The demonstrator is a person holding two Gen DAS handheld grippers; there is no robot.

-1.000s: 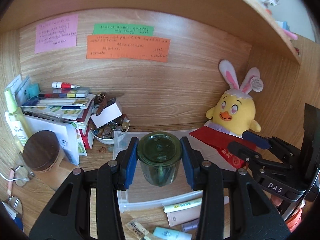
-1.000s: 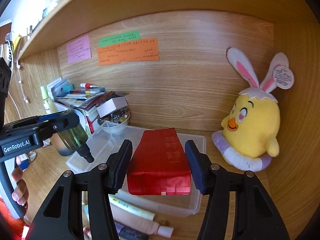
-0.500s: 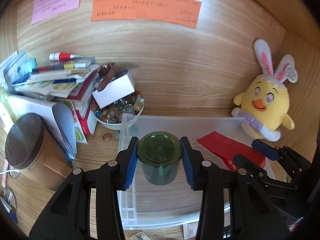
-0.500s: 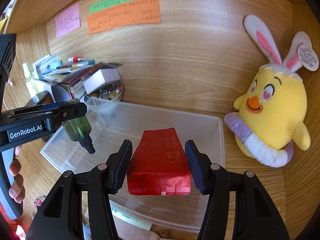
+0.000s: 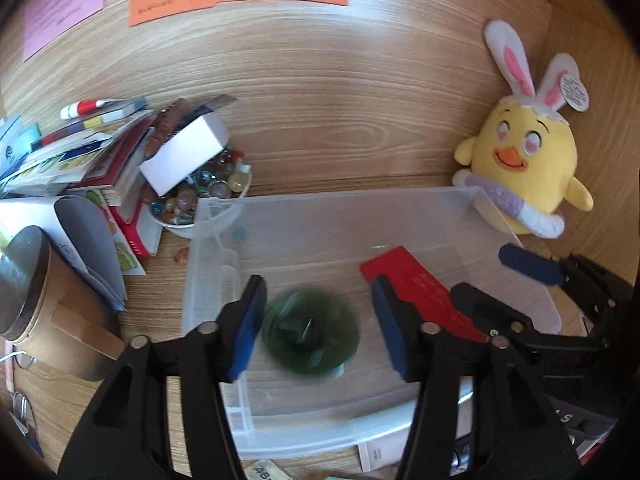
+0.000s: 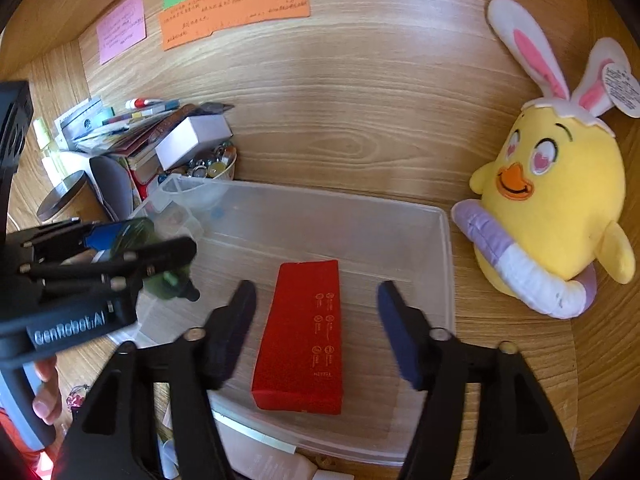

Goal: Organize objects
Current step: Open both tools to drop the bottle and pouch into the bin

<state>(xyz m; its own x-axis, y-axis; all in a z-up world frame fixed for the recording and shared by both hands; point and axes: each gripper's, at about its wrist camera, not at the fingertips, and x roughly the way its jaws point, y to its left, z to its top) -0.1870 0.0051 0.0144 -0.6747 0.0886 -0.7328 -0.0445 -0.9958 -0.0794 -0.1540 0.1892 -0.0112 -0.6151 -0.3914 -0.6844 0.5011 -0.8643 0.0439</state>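
Now both of my grippers stand over the clear plastic storage bin (image 6: 446,248), which sits on the wooden desk against the back panel, centre of both frames.

Left gripper (image 5: 318,330): jaws spread, with gaps between the blue pads and the round dark-green glass jar (image 5: 310,334). In the left wrist view the jar is motion-blurred, lower centre, inside the left half of the bin. I cannot tell whether it is resting on the floor or falling. My judgement: it is being let go here so it lands upright in the bin.

Right gripper (image 6: 316,322): jaws spread wide and not touching anything. The flat red rectangular box with gold print (image 6: 304,340) lies flat on the bin floor between them, lower centre of the right wrist view, long axis pointing away from the camera. It reads as placed and released.

The two things lie apart, jar left, red box right, which leaves bare floor between them for more items.

Untouched: the yellow chick plush with rabbit ears (image 6: 552,208) leans at right, just outside the bin wall. The white bowl of coloured glass beads (image 5: 200,200), carrying a white box, touches the bin's far left corner. Tubes show at the lower edge, in front of the bin, probably the next candidates.
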